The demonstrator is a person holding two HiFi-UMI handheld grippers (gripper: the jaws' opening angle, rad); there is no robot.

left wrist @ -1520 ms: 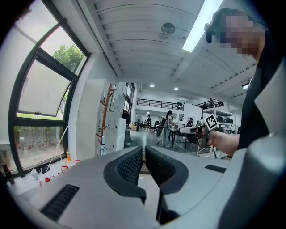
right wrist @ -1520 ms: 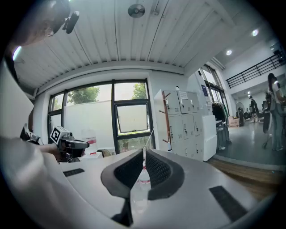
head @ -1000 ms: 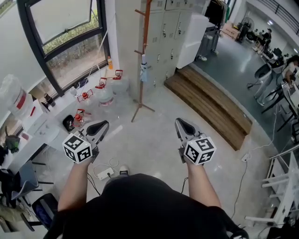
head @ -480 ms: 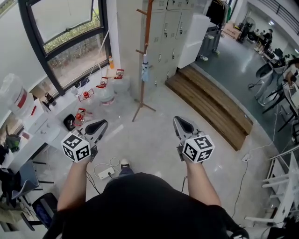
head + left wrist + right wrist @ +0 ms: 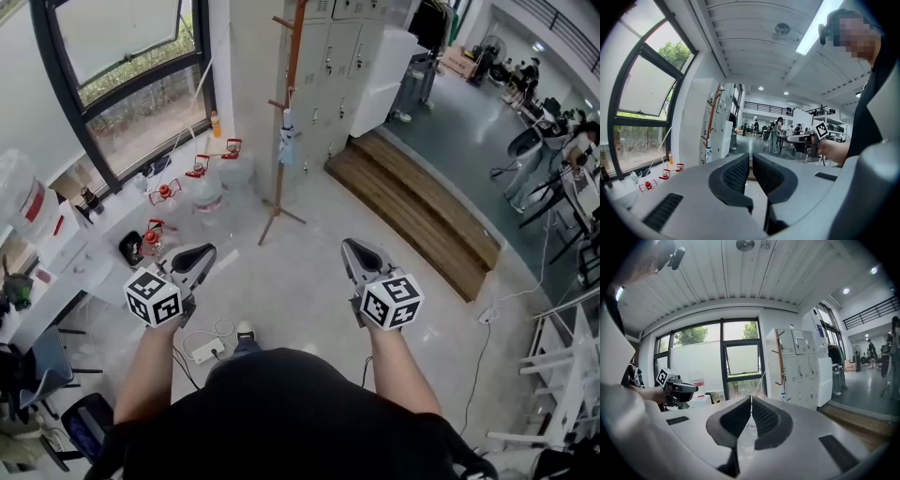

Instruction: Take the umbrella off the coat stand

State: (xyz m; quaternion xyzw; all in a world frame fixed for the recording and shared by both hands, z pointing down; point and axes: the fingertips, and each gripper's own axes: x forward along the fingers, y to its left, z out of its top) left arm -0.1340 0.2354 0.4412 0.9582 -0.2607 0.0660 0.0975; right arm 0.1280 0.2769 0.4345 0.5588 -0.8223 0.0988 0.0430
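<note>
The wooden coat stand (image 5: 284, 112) rises by the grey lockers, well ahead of me. A small pale folded umbrella (image 5: 287, 142) hangs from one of its pegs. My left gripper (image 5: 199, 255) and right gripper (image 5: 351, 249) are held side by side at waist height, pointing at the stand and far short of it. Both are shut and empty. The left gripper view shows the stand (image 5: 711, 123) and umbrella (image 5: 708, 153) to the left of the closed jaws (image 5: 751, 157). In the right gripper view the stand (image 5: 780, 365) and umbrella (image 5: 783, 396) lie to the right of the closed jaws (image 5: 751, 400).
Water jugs with red caps (image 5: 208, 187) stand under the window, left of the stand. Lockers (image 5: 330, 56) are behind it and a wooden step (image 5: 417, 211) runs to its right. A power strip (image 5: 204, 352) lies on the floor by my foot. Desks line the left wall.
I have stepped a little toward the stand, and both grippers have moved forward and slightly down with me. Both stay shut and empty.
</note>
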